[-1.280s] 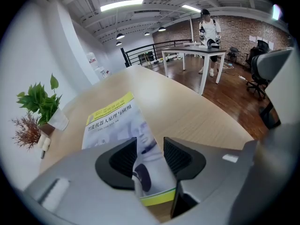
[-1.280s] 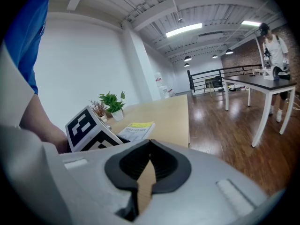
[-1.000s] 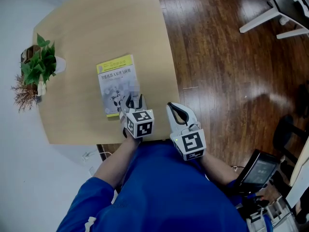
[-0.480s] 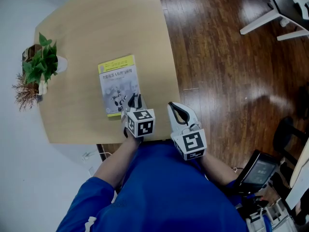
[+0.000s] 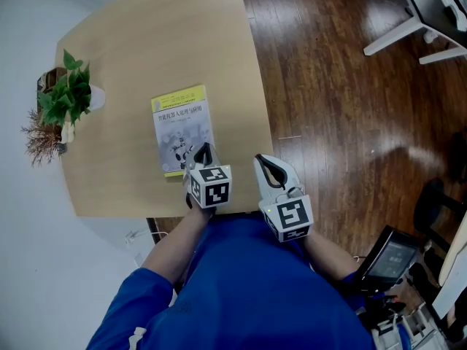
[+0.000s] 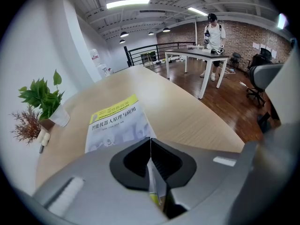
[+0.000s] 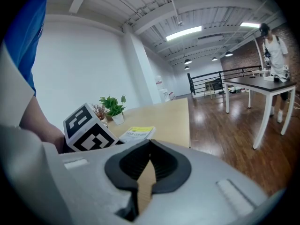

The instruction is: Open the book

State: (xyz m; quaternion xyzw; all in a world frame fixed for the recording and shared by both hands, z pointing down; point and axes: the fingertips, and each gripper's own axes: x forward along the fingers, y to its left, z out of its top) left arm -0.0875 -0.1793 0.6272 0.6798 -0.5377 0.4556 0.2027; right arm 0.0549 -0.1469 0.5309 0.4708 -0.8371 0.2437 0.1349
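On the wooden table [image 5: 146,42], near right part: book [image 5: 182,126] lies flat and closed, cover up.
Left gripper [image 5: 204,152]: my jaws have just been closing and are pressed together at the book's near right corner. A thin pale sliver shows between them, which I judge to be the cover edge.
Right gripper [image 5: 267,160]: jaws pressed together, nothing in them. It sits just right of the left gripper and clear of the book.
Progress: corner pinched, cover not yet lifted. Swinging it open remains.
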